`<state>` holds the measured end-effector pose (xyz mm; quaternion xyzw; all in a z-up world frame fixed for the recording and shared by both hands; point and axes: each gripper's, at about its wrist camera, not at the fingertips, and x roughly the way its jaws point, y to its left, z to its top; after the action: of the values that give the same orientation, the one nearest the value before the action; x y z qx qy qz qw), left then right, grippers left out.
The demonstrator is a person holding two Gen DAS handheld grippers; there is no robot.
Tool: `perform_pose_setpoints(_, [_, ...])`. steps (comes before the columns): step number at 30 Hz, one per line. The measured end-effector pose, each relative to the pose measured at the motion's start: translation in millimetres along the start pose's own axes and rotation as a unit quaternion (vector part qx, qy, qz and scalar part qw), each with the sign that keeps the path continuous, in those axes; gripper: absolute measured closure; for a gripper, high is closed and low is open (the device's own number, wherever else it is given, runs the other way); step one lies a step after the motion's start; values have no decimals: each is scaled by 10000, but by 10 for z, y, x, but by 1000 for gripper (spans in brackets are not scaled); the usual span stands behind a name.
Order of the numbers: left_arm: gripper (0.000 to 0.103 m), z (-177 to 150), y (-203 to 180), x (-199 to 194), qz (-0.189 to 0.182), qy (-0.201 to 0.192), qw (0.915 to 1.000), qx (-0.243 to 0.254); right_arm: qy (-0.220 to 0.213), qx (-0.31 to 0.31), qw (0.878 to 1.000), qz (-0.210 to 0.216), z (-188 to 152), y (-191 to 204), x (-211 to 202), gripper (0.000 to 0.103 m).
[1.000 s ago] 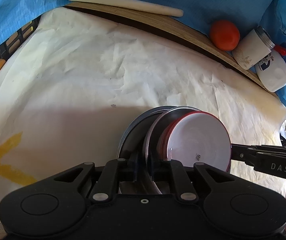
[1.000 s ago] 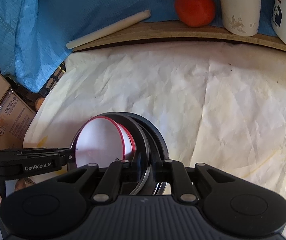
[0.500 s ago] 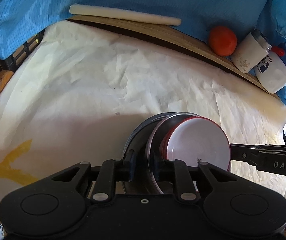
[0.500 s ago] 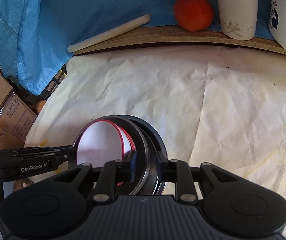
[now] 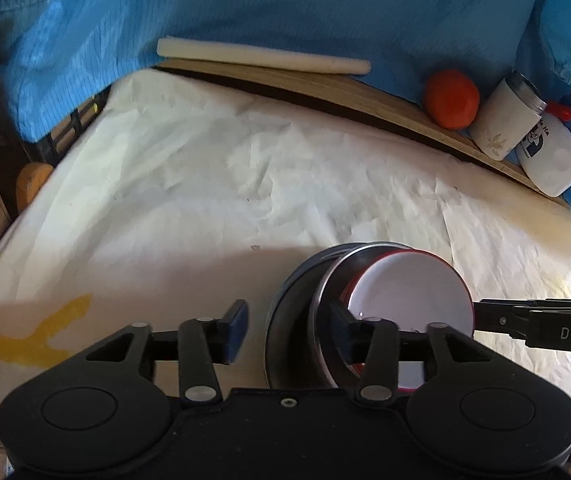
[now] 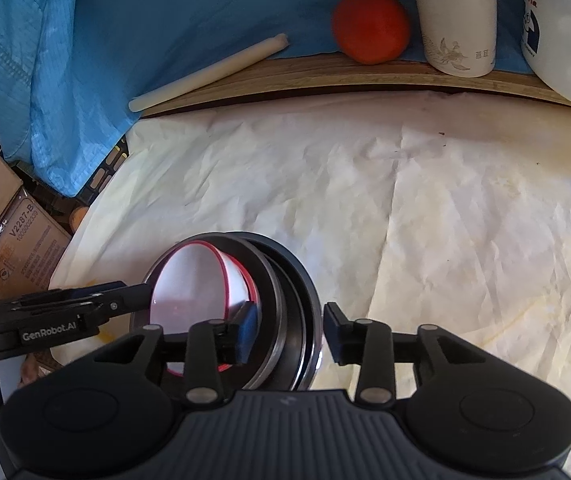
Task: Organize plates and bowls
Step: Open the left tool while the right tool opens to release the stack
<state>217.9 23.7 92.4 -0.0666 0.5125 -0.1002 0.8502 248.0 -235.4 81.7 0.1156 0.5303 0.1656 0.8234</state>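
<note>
A: Entry, step in hand?

B: Releasing. The nested stack (image 5: 369, 312), white red-rimmed bowl (image 5: 409, 292) inside dark plates, is sitting on the paper-covered table (image 5: 245, 184). Left gripper (image 5: 285, 330) and right gripper (image 6: 289, 330) have just been opening; both are standing apart, each straddling the stack's rim, pads apparently clear.

A: Next move?

B: Likely backing both grippers away without nudging the stack.

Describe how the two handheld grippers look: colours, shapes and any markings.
The left gripper is black: a broad body with two round bosses, silver-pinned linkage arms and dark blue finger pads, with "GenRobot.AI" printed white on its side. The right gripper has a ribbed dark grey body and the same linkage, with "DAS" on its side.
</note>
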Motion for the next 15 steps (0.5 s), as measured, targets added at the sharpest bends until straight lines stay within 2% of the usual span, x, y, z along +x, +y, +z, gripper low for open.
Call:
perform_pose_setpoints(2, [41,-5,4,-24,57,-75,10000,-9,-6,26,10000,16,-4,-29,-6,54])
perform_pose_setpoints(9, [36,-58,-25,-67,187,-228,9995,142,-118,7,9999,31,-36,-63,-40,47])
perform_pose_setpoints(13, [32,-127,-55,-148,291,-593,9973,311,-292,-61,9996,26,-69,-74,-92,38])
perform_pose_setpoints(15, [26,-169,-77,-179,344,-757,9957,398,-353,-78,9993,36,-89,-87,-101,33])
